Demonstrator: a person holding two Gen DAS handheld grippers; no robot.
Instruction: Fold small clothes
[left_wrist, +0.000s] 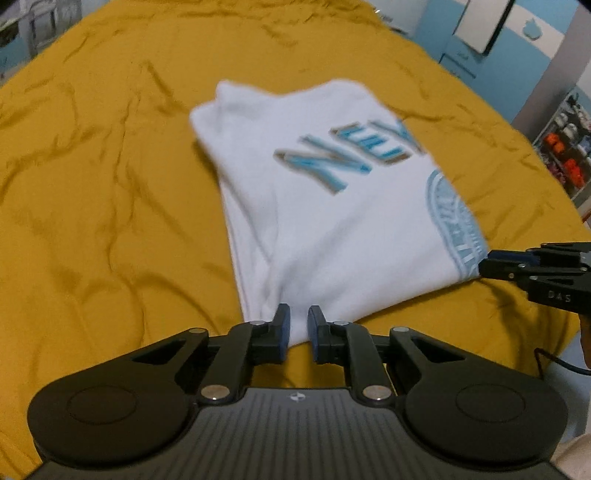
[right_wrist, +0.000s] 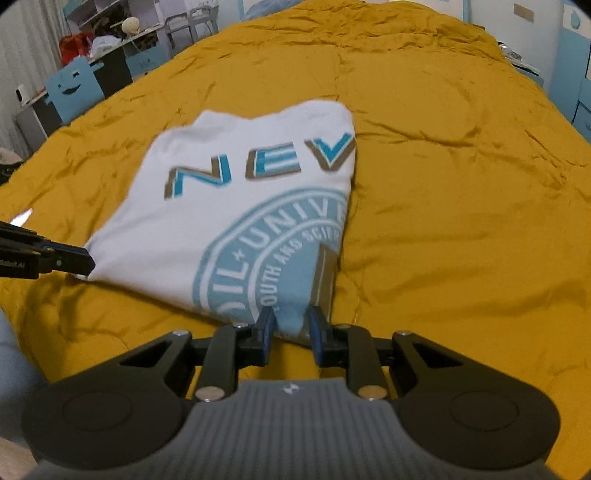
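So there's a white cotton t-shirt with blue "NEV" lettering and a round light-blue seal print (right_wrist: 236, 206), folded into a rough rectangle and lying on a bed covered in a wrinkled mustard-yellow duvet (right_wrist: 443, 184). The left gripper (left_wrist: 296, 325) has its blue-padded fingers pinched on the near left corner of the shirt, with white fabric bunched up in the narrow gap between them. The right gripper (right_wrist: 290, 326) is doing the same on the near right corner, clamped right on the blue seal print. Each gripper also shows up at the edge of the other's view, sitting at its own corner of that near hem. The far end of the shirt lies on the duvet. Background's a blue-and-white room with a blue smiley-face chair (right_wrist: 74, 90) off to the left, everything a bit blurry.
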